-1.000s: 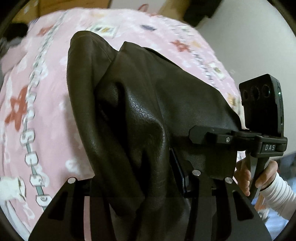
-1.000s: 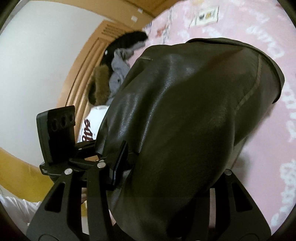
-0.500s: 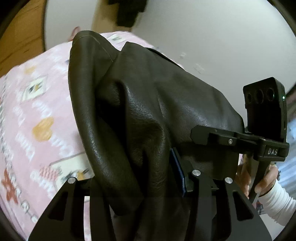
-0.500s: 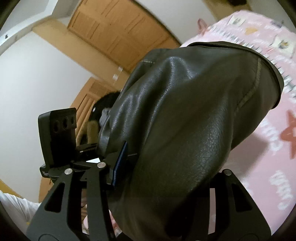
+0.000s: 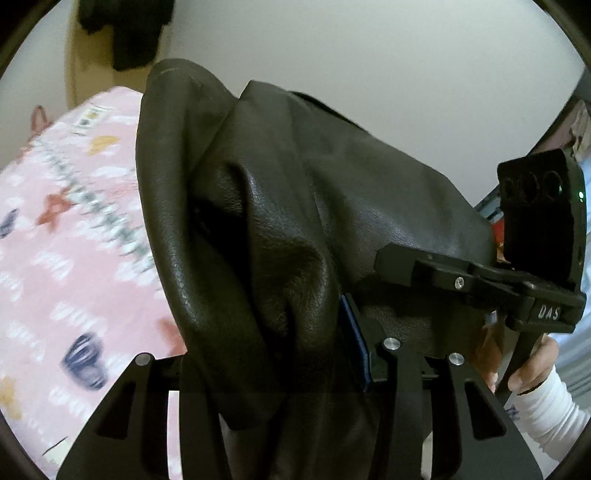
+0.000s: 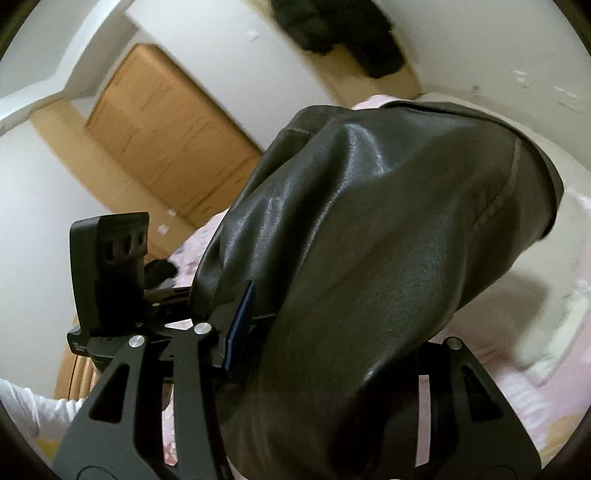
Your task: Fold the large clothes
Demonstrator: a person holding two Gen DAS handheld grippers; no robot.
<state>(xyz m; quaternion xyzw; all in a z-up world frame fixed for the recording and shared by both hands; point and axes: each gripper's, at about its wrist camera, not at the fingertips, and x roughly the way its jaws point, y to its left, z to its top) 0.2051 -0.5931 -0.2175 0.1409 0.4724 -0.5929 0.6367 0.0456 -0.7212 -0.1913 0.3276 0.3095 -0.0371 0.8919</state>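
A dark brown leather jacket (image 5: 280, 229) hangs bunched in front of both cameras and fills the middle of each view; it also shows in the right wrist view (image 6: 388, 229). My left gripper (image 5: 288, 354) is shut on a thick fold of it, with the leather draped over the fingers. My right gripper (image 6: 314, 354) is shut on another fold of the jacket. Both hold it lifted above the pink patterned bedspread (image 5: 66, 266). Each view shows the other gripper's body beside the jacket, the right one (image 5: 535, 258) and the left one (image 6: 110, 280).
The pink bedspread (image 6: 517, 387) lies below. A white wall (image 5: 369, 66) stands behind. Dark clothes (image 6: 332, 33) hang on the wall. A wooden door (image 6: 166, 136) is at the left of the right wrist view. The person's hand in a white sleeve (image 5: 546, 406) holds the right gripper.
Both grippers have tilted upward with the jacket; the views now show more wall and door and less bedspread. The grip on the jacket is unchanged.
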